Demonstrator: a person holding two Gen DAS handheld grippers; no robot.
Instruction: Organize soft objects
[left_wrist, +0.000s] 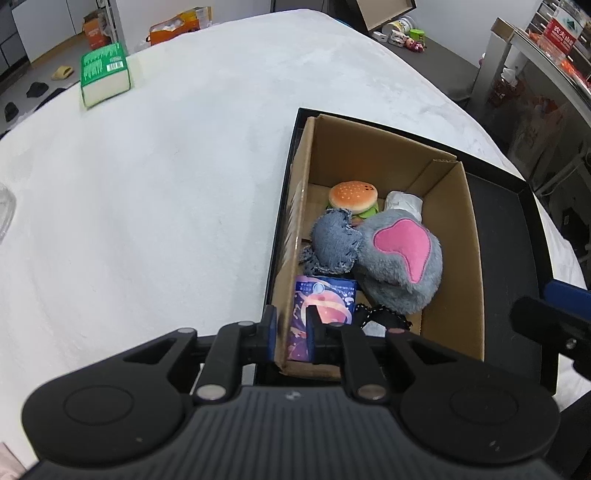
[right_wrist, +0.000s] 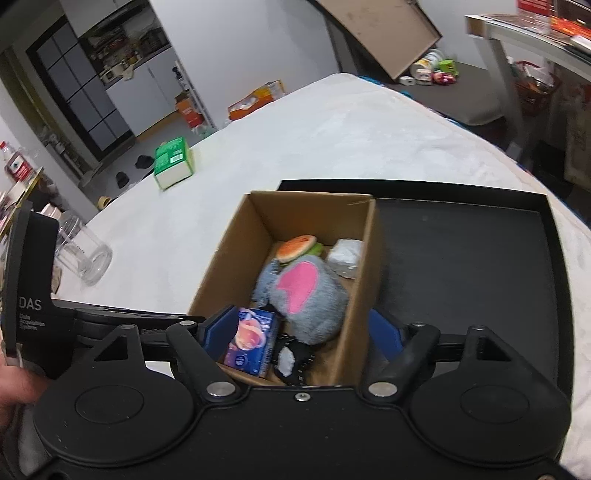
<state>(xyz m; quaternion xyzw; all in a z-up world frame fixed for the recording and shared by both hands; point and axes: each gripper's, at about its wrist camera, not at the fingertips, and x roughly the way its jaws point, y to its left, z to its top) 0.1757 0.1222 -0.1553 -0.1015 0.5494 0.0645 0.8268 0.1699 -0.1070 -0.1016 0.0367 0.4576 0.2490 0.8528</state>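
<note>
1. The cardboard box (left_wrist: 476, 266) is the landmark. It stands inside a shallow black tray (left_wrist: 517, 258) on a white, soft-looking surface, most likely a bed (left_wrist: 166, 184).

2. Already inside the box are a burger plush (left_wrist: 354, 195), a denim piece (left_wrist: 334, 243), a grey plush with a pink patch (left_wrist: 400, 254), a white wrapped bundle (left_wrist: 402, 202), a purple packet (left_wrist: 325, 299) and a small black item (right_wrist: 290, 356) at the box's near end.

3. The left gripper (left_wrist: 291, 330) sits at the box's near-left corner. Its fingers (left_wrist: 269, 325) are clenched on the left wall, one outside and one inside next to the purple packet.

4. The right gripper (right_wrist: 303, 328) hovers over the box's near end. Its fingers (right_wrist: 221, 326) are spread wide and released, holding nothing; they straddle roughly the box's width.

5. The one loose object still outside is the green tissue pack (left_wrist: 105, 74), well away from the box, past its far-left corner, toward the bed's far edge. Its long axis runs roughly along the box's long side.

6. Judging from this, the free right hand must cross the left to reach it, while the left, though on the pack's side of the box, is busy steadying the wall.

7. A clear glass jar (right_wrist: 83, 254) lies left of the box; it is not soft.
</note>
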